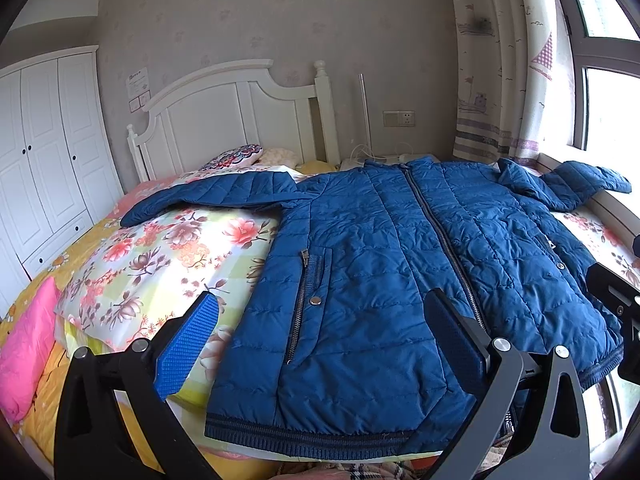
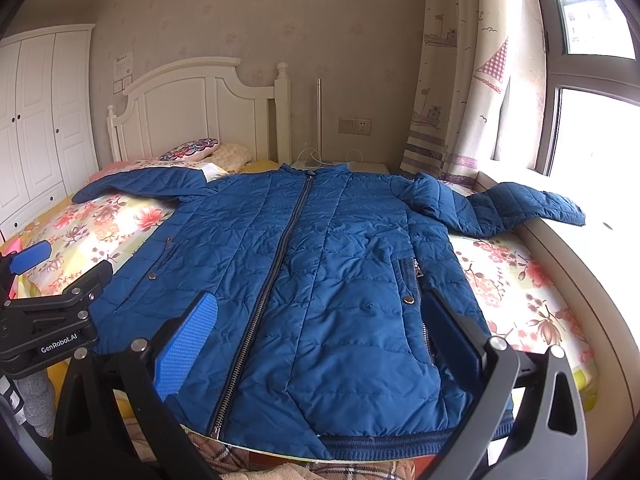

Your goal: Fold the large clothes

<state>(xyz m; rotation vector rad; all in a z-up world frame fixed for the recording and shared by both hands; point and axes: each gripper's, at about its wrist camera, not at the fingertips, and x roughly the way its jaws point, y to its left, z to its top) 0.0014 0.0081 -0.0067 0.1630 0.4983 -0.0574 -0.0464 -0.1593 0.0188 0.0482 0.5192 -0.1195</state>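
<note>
A bed with a floral quilt point(image 1: 168, 256) and a white headboard point(image 1: 224, 112) sits between a white wardrobe point(image 1: 44, 152) and a curtained window point(image 2: 592, 120). One blue quilted jacket point(image 2: 320, 280) lies flat and zipped on the quilt, both sleeves spread; its right cuff rests on the sill. Two grippers, left gripper point(image 1: 324, 344) and right gripper point(image 2: 320, 344), hover spread wide above the hem, which partly hides behind their fingers.

Blue quilted jacket point(image 2: 320, 280), puffer type, laid flat and face up on the floral bedspread point(image 2: 516, 280). Front zip closed along its full length. Ribbed hem at the foot end of the bedspread, collar toward its head end. Both sleeves spread outward; the window-side sleeve runs off the bedspread's edge onto the sill. Snap-buttoned zip pockets on both fronts.
</note>
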